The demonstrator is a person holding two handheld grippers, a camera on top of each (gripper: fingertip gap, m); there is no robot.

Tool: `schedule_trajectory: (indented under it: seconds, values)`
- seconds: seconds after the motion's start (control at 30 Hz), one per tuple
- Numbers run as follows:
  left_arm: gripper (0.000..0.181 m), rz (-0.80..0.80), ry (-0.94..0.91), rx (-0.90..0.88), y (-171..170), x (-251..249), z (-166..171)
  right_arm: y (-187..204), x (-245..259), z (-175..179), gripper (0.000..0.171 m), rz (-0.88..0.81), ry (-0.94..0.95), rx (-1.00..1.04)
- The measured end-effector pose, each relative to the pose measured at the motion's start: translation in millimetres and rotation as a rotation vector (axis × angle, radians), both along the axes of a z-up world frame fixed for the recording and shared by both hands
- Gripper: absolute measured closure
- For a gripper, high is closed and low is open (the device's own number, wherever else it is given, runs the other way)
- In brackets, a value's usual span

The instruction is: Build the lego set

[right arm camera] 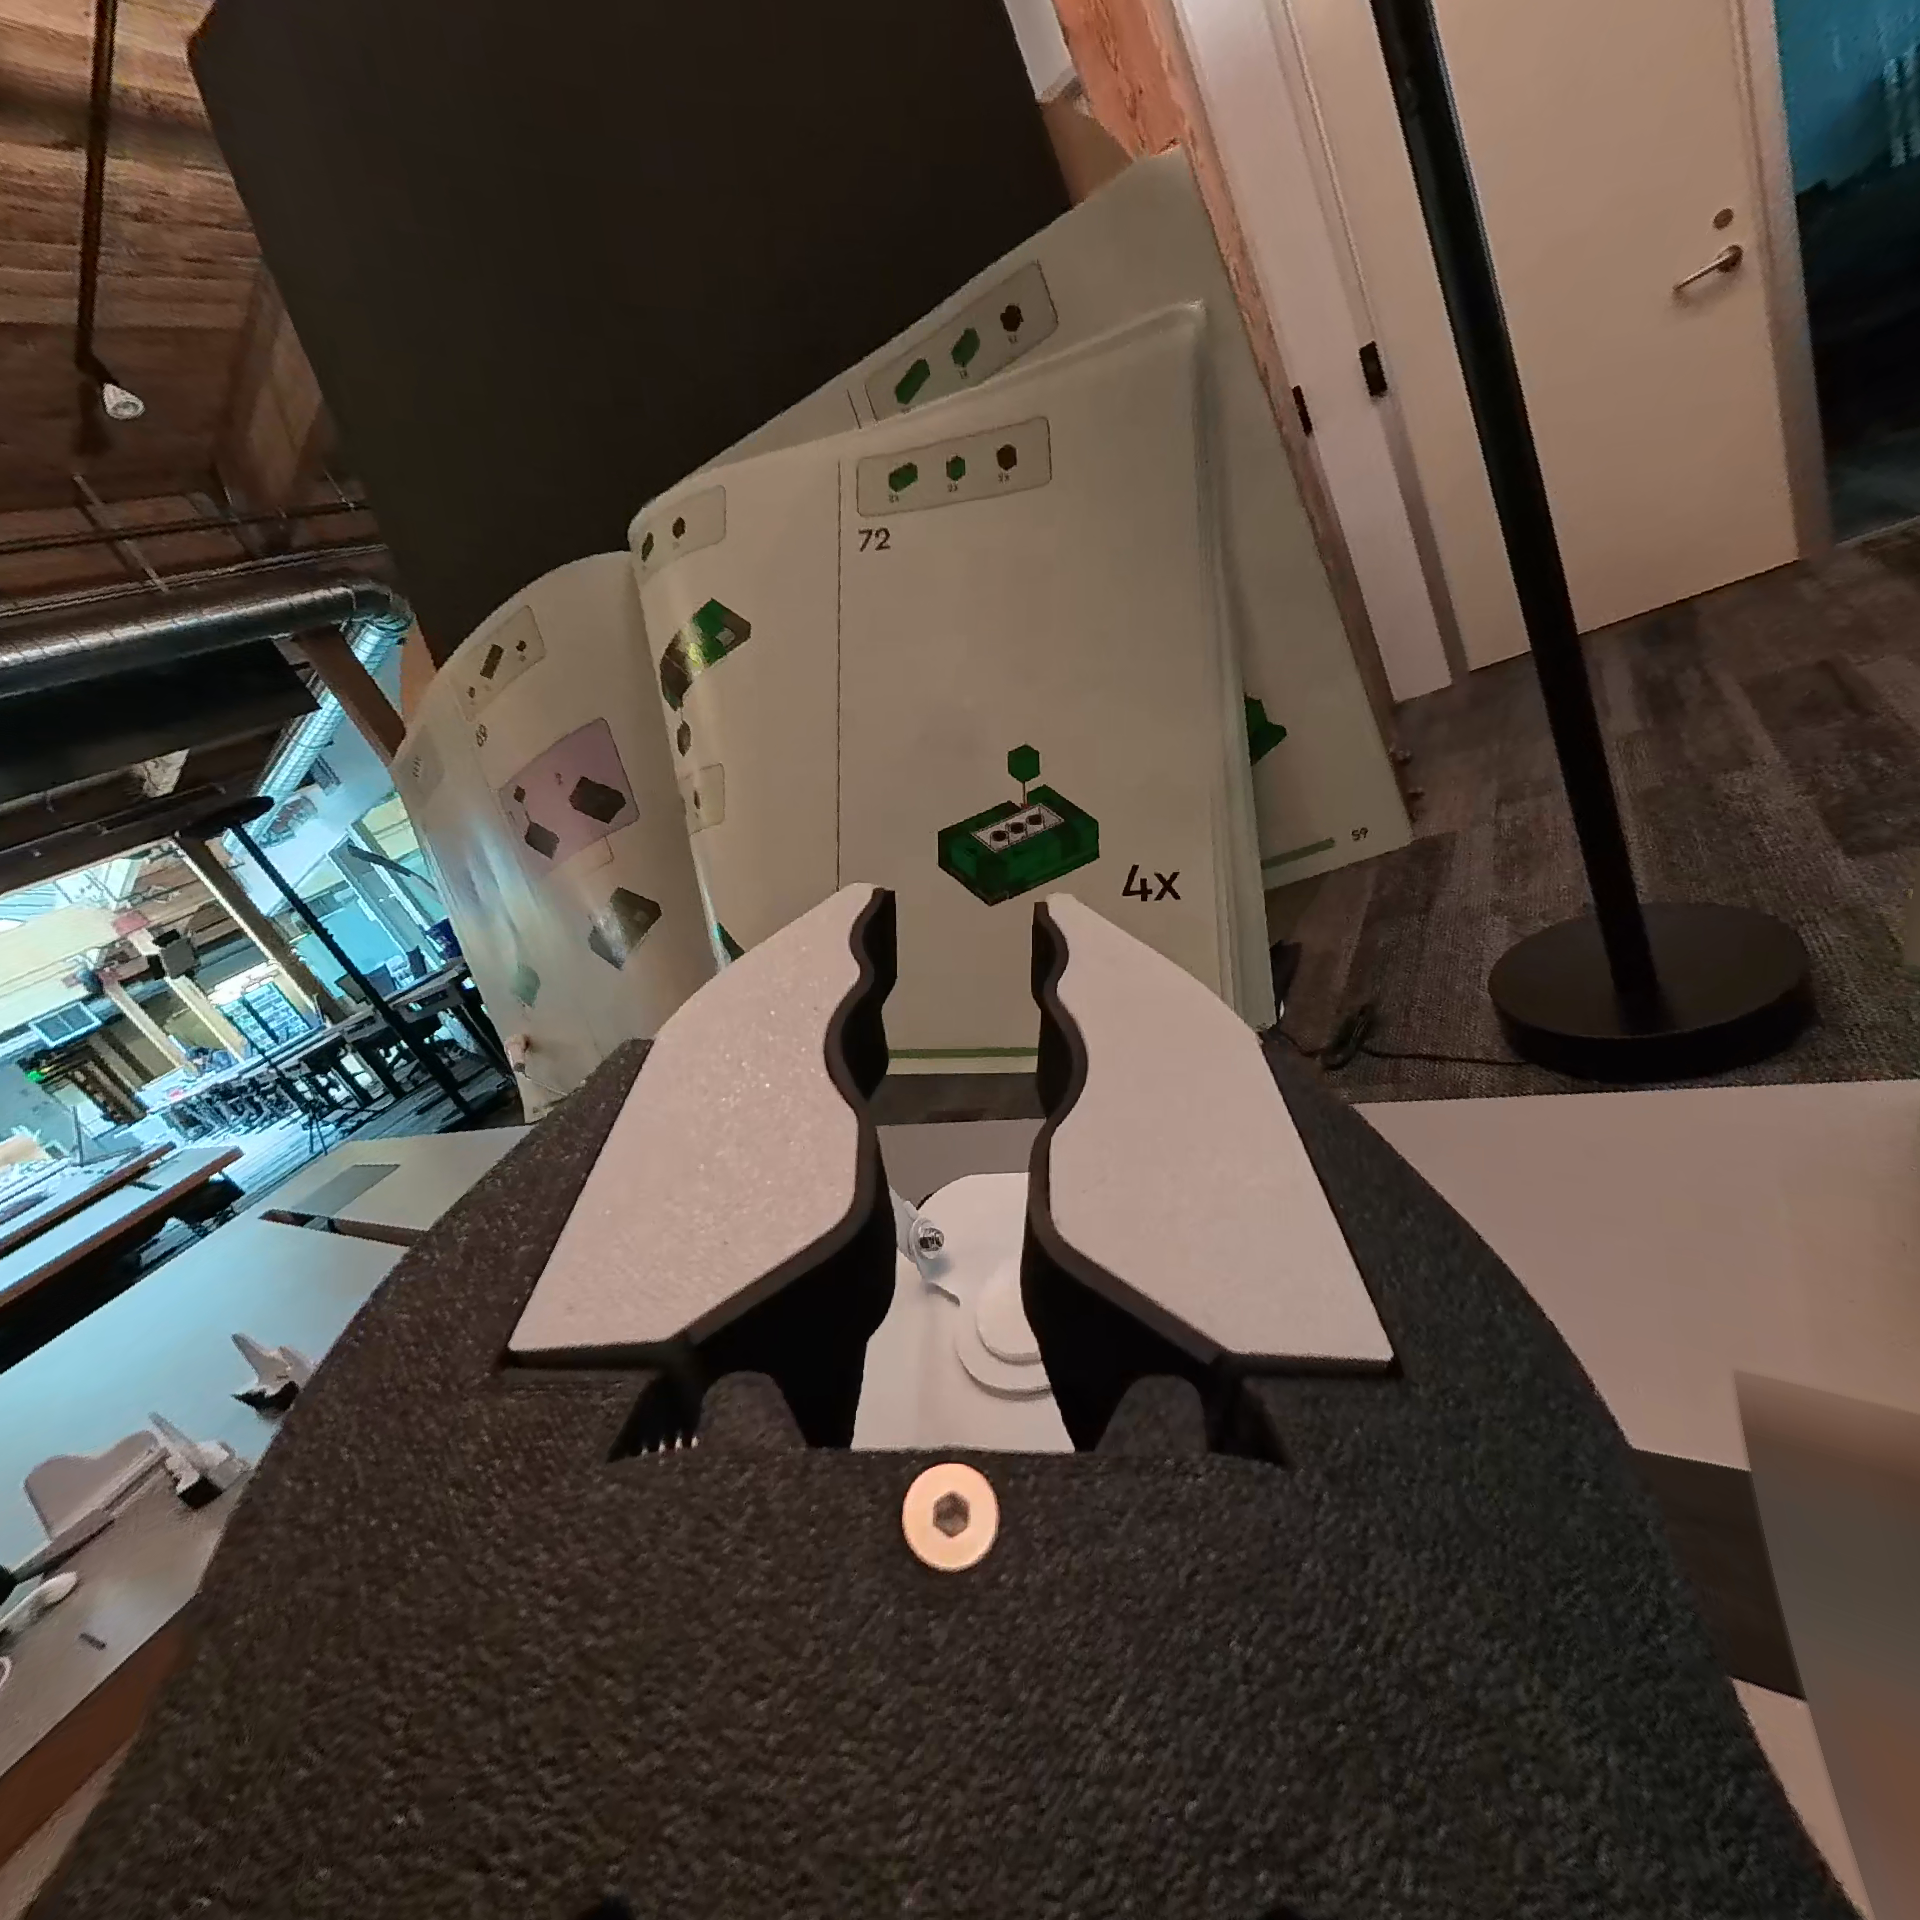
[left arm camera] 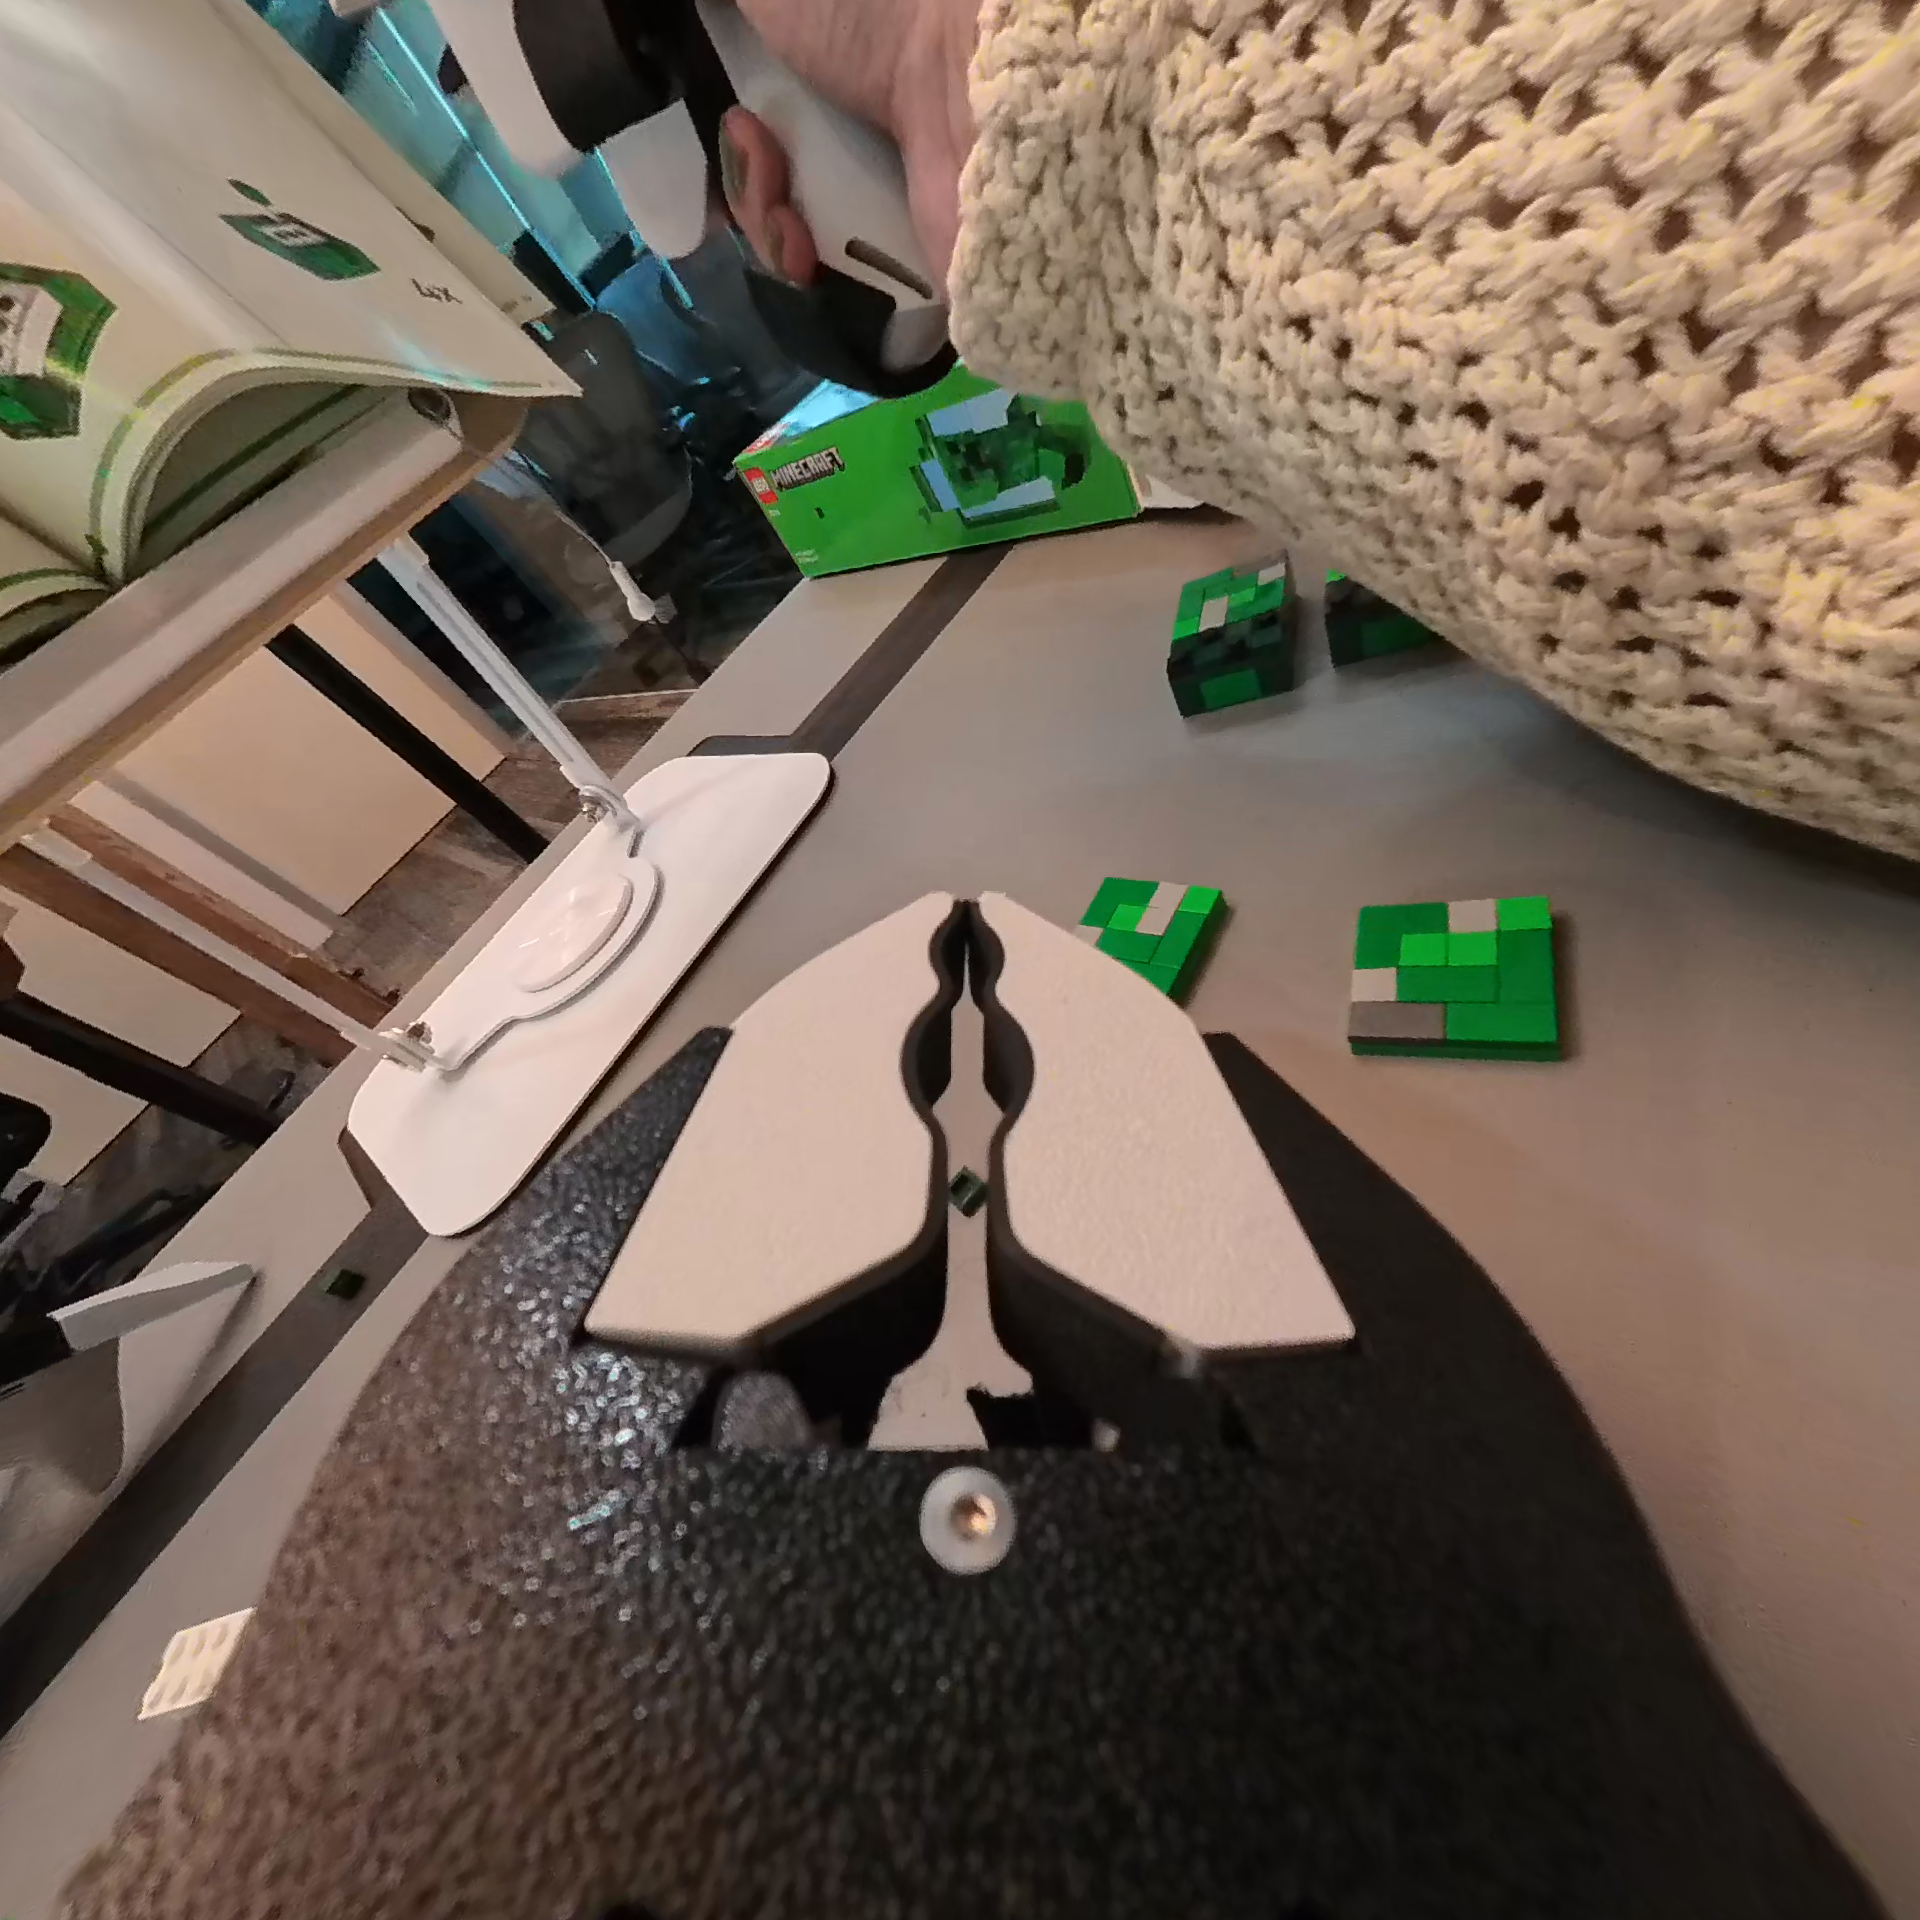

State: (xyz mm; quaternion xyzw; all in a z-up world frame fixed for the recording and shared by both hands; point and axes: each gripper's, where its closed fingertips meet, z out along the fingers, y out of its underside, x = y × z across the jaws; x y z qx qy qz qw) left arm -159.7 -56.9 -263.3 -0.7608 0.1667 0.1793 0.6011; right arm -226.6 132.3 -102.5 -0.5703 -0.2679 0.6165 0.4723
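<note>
My left gripper (left arm camera: 966,906) is shut, its fingertips almost touching, with a small dark green brick (left arm camera: 966,1193) pinched between the jaws halfway down. It hovers over the grey table (left arm camera: 1351,1299). Just beyond it lie two flat green tiled panels (left arm camera: 1455,982) (left arm camera: 1153,930). Farther back are two thicker green and black blocks (left arm camera: 1231,634) (left arm camera: 1366,623); the second is partly hidden by a sleeve. My right gripper (right arm camera: 961,909) is open and empty, raised and pointing at the open instruction booklet (right arm camera: 1018,675).
A knitted cream sleeve (left arm camera: 1507,364) crosses above the table. The booklet stand's white base (left arm camera: 582,987) sits at the left near the table edge. A green set box (left arm camera: 935,488) stands at the back. Another small green piece (left arm camera: 338,1283) lies by the edge. A black floor pole base (right arm camera: 1652,987) stands beyond. There is about 25 centimetres between the tips of the two grippers.
</note>
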Motion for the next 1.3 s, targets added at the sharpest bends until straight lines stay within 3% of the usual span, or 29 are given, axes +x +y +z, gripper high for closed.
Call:
schedule_trajectory:
  seconds: [0.4, 0.5, 0.6, 0.77, 1.07, 1.17, 1.3]
  values:
    - [0.181, 0.033, -0.007, 0.056, -1.3, -5.9, 7.9, -24.5, 11.7, 35.8, 0.148, -0.029, -0.001, 0.219]
    - [0.181, 0.050, -0.049, 0.119, -5.5, -10.5, 17.8, -64.2, 5.5, 49.1, 0.148, 0.092, -0.013, 0.405]
    - [0.181, 0.065, -0.094, 0.169, -8.7, -16.0, 25.3, -121.3, -7.1, 40.1, 0.149, 0.337, -0.092, 0.589]
    - [0.181, 0.241, -0.115, 0.320, -43.1, -56.8, 46.1, -185.6, -26.2, 4.5, 0.149, 0.572, -0.217, 0.839]
    - [0.181, 0.710, -0.019, 0.491, -190.0, -194.0, 67.7, -273.2, -68.9, -109.8, 0.149, 0.981, -0.479, 1.075]
    - [0.181, 0.759, -0.101, 0.538, -207.5, -212.9, 67.6, -281.5, -92.5, -156.3, 0.145, 1.138, -0.625, 1.064]
    - [0.181, 0.729, -0.084, 0.534, -203.3, -209.2, 69.5, -283.2, -104.7, -192.4, 0.138, 1.300, -0.769, 1.068]
